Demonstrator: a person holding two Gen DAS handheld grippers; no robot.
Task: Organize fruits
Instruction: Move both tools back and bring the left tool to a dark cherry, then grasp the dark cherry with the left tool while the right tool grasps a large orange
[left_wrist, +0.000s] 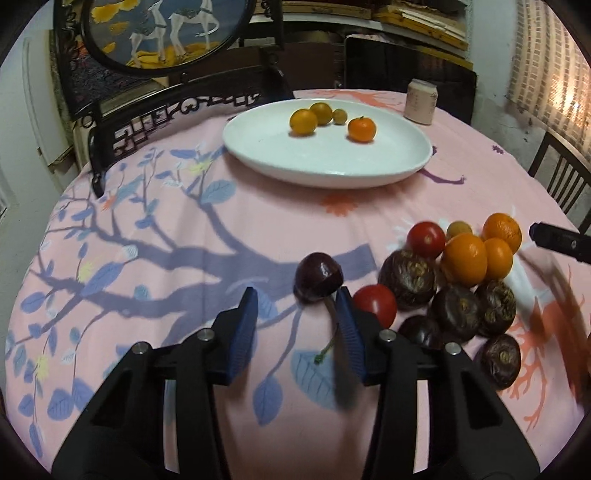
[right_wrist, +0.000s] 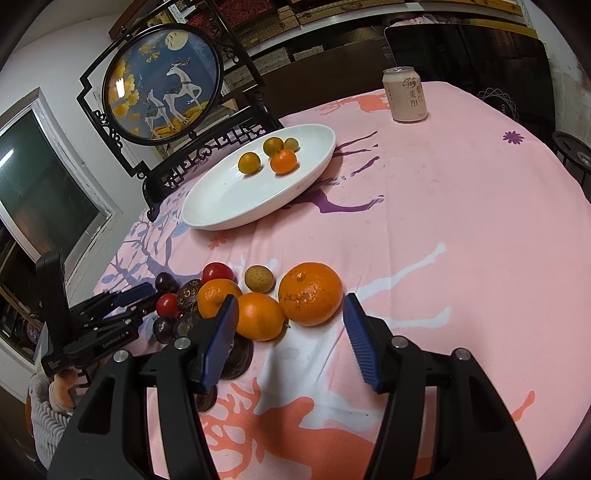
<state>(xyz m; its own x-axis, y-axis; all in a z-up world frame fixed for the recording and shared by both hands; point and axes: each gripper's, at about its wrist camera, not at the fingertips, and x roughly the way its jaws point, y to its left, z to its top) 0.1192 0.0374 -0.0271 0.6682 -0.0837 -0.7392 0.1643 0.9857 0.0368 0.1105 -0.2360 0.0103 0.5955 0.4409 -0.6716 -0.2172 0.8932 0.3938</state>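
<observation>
A white oval plate (left_wrist: 332, 166) at the table's far side holds three small yellow-orange fruits and one tangerine (left_wrist: 361, 129); it also shows in the right wrist view (right_wrist: 221, 210). A pile of fruit lies near: tangerines (left_wrist: 464, 263), red tomatoes (left_wrist: 375, 303), dark water chestnuts (left_wrist: 409, 277) and a dark purple fruit (left_wrist: 318, 282). My left gripper (left_wrist: 297, 299) is open, its fingertips just short of the purple fruit. My right gripper (right_wrist: 290, 308) is open, just short of a large tangerine (right_wrist: 310, 293) and a smaller one (right_wrist: 259, 315).
A drink can (right_wrist: 405, 94) stands at the table's far edge. A framed round deer screen (right_wrist: 162, 81) on a dark carved stand sits behind the plate. The table has a pink patterned cloth (right_wrist: 461, 221). A wooden chair (left_wrist: 561, 177) stands at the right.
</observation>
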